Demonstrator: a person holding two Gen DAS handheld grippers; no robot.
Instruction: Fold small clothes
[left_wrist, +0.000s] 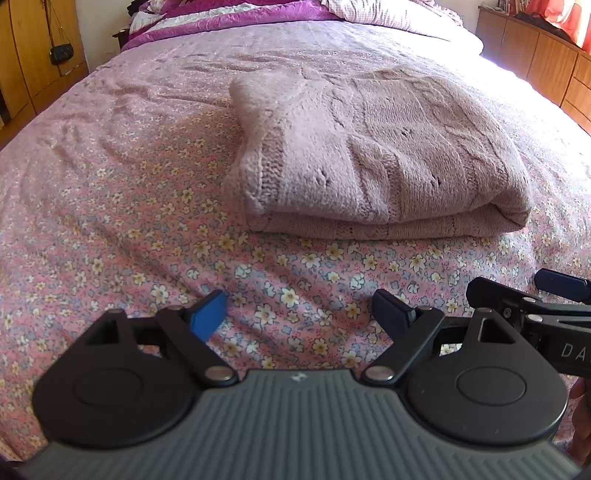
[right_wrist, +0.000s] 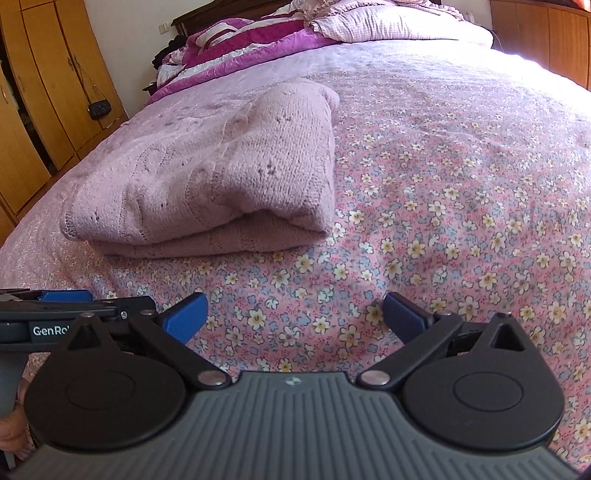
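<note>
Nearest each lens, both claws stand spread and pinch nothing, the left gripper (left_wrist: 299, 310) and the right gripper (right_wrist: 295, 314) hanging side by side over the pink flowered bedsheet (right_wrist: 461, 184). Ahead of them, clear of both, lies the folded pale-pink knitted sweater (left_wrist: 369, 155), its long axis crosswise and a folded edge facing them. It sits ahead-right of the left claw and ahead-left of the right, so neither seems nearer.

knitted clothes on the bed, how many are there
1: a folded pink knitted sweater lying on the floral bedsheet, ahead of both open grippers. Bedding piled at the head of the bed could hide more.
</note>
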